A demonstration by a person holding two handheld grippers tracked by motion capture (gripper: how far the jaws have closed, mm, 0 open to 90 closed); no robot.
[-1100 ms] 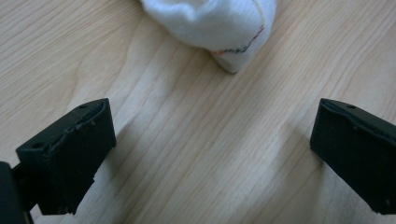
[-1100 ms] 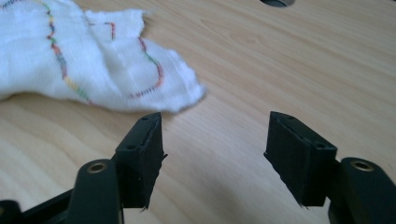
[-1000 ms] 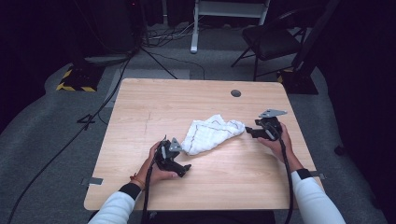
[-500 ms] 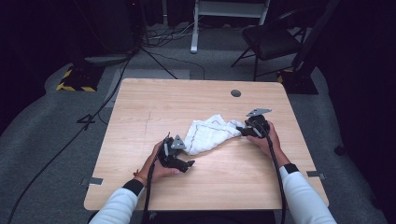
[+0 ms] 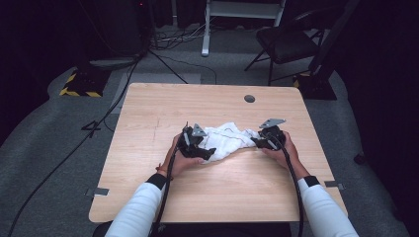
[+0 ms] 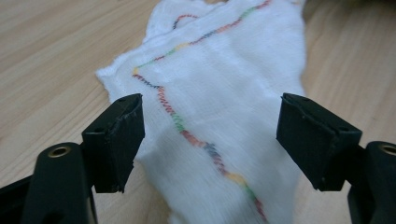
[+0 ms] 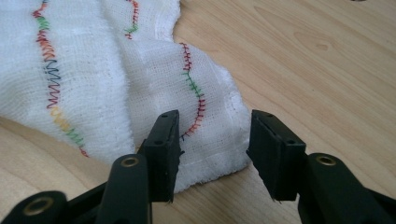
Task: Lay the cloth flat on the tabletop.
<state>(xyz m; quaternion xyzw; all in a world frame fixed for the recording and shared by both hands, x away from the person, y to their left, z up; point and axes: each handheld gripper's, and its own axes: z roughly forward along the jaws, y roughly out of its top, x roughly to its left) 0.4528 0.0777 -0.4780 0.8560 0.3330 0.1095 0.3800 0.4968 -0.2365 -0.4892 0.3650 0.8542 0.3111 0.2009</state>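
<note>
High view: a crumpled white cloth point(image 5: 228, 140) lies at the middle of the wooden table point(image 5: 163, 106), with the left gripper point(image 5: 205, 153) at its near-left edge and the right gripper point(image 5: 257, 142) at its right end. A second ago both hands sat farther out; each has since drawn in to the cloth.

Left gripper view: the jaws stand spread on either side of the cloth point(image 6: 219, 107), pads clear of its rainbow-stitched fabric, having just been closing.

Right gripper view: the jaws, also just closing, straddle a hemmed corner of the cloth point(image 7: 205, 121), still parted; whether the pads touch it I cannot tell.
</note>
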